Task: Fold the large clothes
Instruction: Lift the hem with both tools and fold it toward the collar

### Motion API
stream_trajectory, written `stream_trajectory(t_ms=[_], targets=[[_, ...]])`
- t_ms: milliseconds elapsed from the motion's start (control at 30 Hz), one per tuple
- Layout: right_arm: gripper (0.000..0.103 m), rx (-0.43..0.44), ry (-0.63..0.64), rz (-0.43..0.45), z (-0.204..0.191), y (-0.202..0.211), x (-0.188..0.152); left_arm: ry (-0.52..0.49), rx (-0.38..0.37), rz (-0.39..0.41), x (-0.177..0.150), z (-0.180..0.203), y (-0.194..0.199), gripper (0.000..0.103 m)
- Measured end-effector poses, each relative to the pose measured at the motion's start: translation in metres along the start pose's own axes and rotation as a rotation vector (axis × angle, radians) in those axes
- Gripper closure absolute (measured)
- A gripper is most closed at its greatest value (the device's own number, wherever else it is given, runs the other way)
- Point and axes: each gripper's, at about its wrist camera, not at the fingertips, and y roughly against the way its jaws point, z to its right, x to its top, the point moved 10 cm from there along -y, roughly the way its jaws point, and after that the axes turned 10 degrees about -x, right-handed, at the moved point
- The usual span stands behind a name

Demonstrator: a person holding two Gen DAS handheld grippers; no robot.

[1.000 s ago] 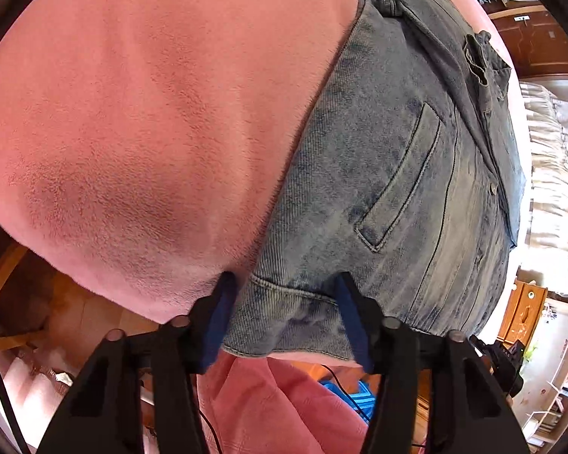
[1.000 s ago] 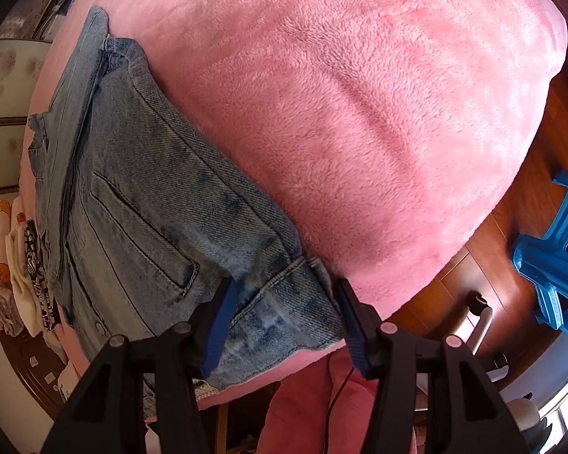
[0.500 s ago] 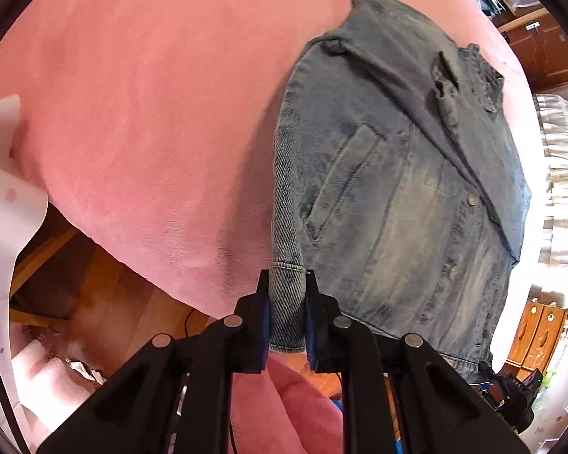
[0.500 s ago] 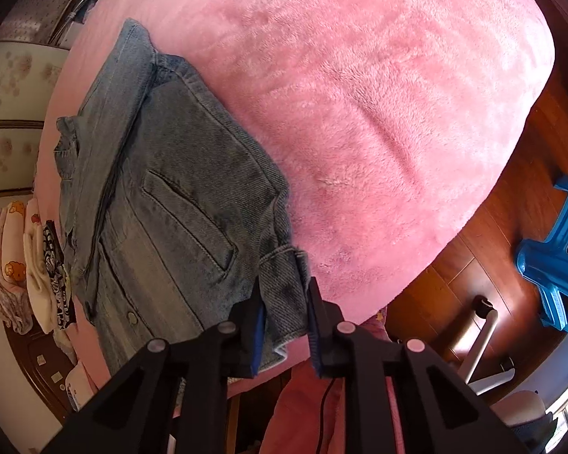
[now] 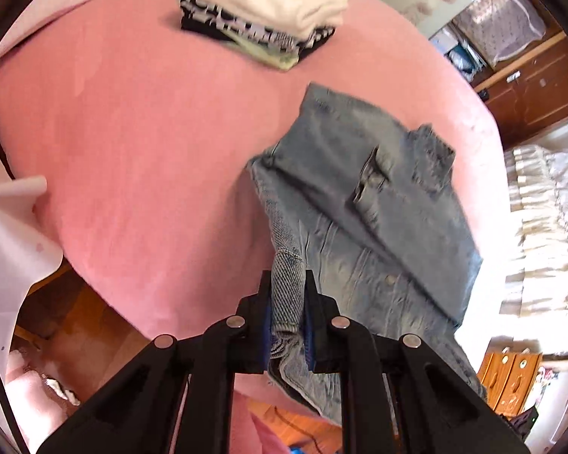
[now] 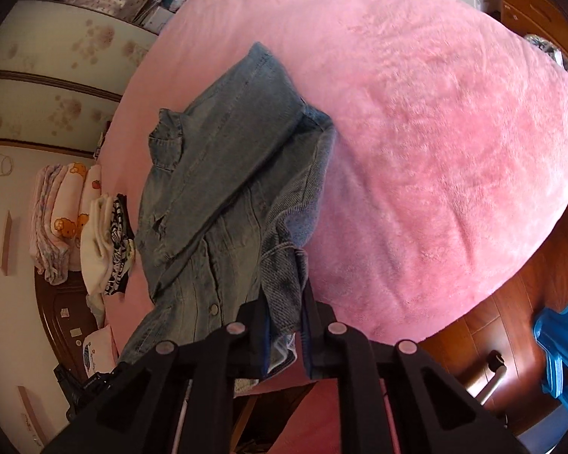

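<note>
A blue denim jacket (image 5: 363, 204) hangs lifted over the pink plush bed cover (image 5: 140, 143), its far end resting on the bed. My left gripper (image 5: 287, 283) is shut on one corner of the jacket's hem. My right gripper (image 6: 284, 295) is shut on the other hem corner; the jacket (image 6: 216, 174) drapes away from it toward the bed cover (image 6: 435, 151). The cloth between the two grippers sags and creases.
A stack of folded clothes (image 5: 265, 15) sits at the far side of the bed, also in the right wrist view (image 6: 106, 242). White fabric (image 5: 7, 234) lies at the bed's left edge. Wooden floor and a blue plastic stool (image 6: 560, 340) are beside the bed. Wooden cabinets (image 5: 541, 87) stand behind.
Both grippers closed on the jacket's hem corners, then rose and pulled back, lifting the near end of the jacket off the bed. The folded stack has come into view.
</note>
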Motion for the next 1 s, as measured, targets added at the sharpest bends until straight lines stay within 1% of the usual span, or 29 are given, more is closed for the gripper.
stream_trajectory(t_ms=[133,233,300,400,433,567,700,833,933,1000], targets=[[0.092,0.052,-0.003,0.051,-0.024,0.018,0.029,0.018,-0.026,0.067,0.033,0.026,0.011,0.093],[0.093,0.088,-0.019,0.073,-0.041,0.028,0.050,0.041,-0.064,0.099,0.058,0.045,0.015,0.093],[0.093,0.097,-0.029,0.090,-0.050,0.033,0.065,0.057,-0.086,0.116,0.077,0.059,0.016,0.093],[0.093,0.095,-0.014,0.104,-0.070,0.037,0.092,0.072,-0.094,0.142,0.107,0.076,0.011,0.093],[0.093,0.099,-0.011,0.107,-0.077,0.038,0.101,0.091,-0.099,0.149,0.120,0.080,0.007,0.093],[0.093,0.097,-0.016,0.125,-0.105,0.036,0.137,0.161,-0.142,0.147,0.159,0.093,-0.018,0.093],[0.093,0.073,-0.057,0.148,-0.125,0.024,0.173,0.161,-0.143,0.140,0.194,0.106,-0.051,0.094],[0.093,0.035,-0.063,0.175,-0.141,0.006,0.207,0.169,-0.161,0.119,0.231,0.121,-0.092,0.094],[0.093,0.035,-0.074,0.193,-0.153,-0.010,0.232,0.152,-0.166,0.112,0.255,0.136,-0.124,0.094],[0.094,0.027,-0.066,0.221,-0.160,-0.021,0.252,0.145,-0.162,0.119,0.267,0.143,-0.144,0.094]])
